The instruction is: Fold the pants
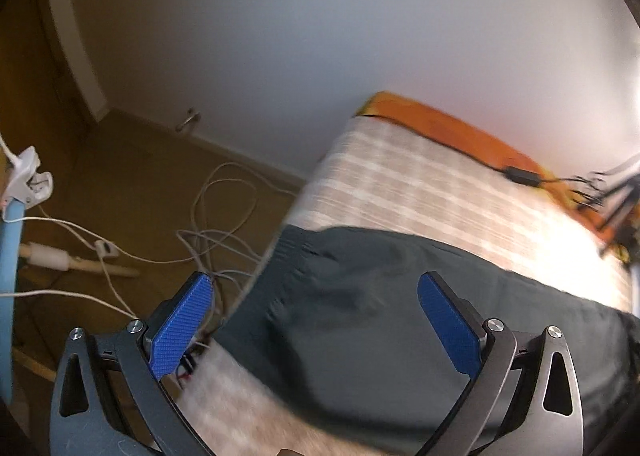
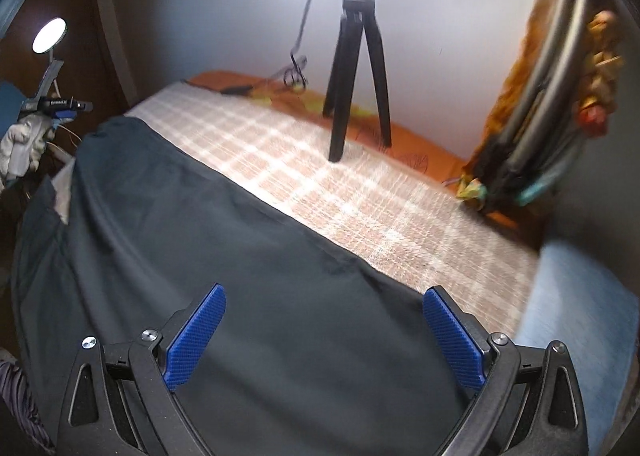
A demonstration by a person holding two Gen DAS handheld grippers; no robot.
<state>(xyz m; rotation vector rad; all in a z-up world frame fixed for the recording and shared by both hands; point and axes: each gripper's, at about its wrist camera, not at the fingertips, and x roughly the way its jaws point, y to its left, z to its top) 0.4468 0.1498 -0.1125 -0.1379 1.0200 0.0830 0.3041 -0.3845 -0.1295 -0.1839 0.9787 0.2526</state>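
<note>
- The pants (image 2: 208,240) lie spread out along the near side of the bed (image 2: 320,184), on a checked cover. They look mostly flat, with soft creases, and I see no fold made yet.
- In the left wrist view one end of the pants (image 1: 360,296) reaches the bed's edge, near the floor (image 1: 132,184) where white cables (image 1: 224,224) lie. The picture is blurred, so I cannot tell if this end is the waist or the cuffs.
- The left gripper (image 1: 316,320) has its jaws wide apart and holds nothing. It hangs above that end of the cloth, one finger beyond the bed's edge. I think it is placed so to take the end or a corner.
- The right gripper (image 2: 324,334) is also spread and empty, over the middle of the dark cloth, not touching it as far as I can see.
- With one tool near each part of the garment, both sides could be lifted together, so the cloth folds evenly.
- A tripod (image 2: 356,68) stands on the far part of the bed with a bright lamp on top, well apart from the pants. It leaves the near strip free for working.
- At the far left of the right wrist view a gloved hand (image 2: 22,144) holds the other tool.
</note>
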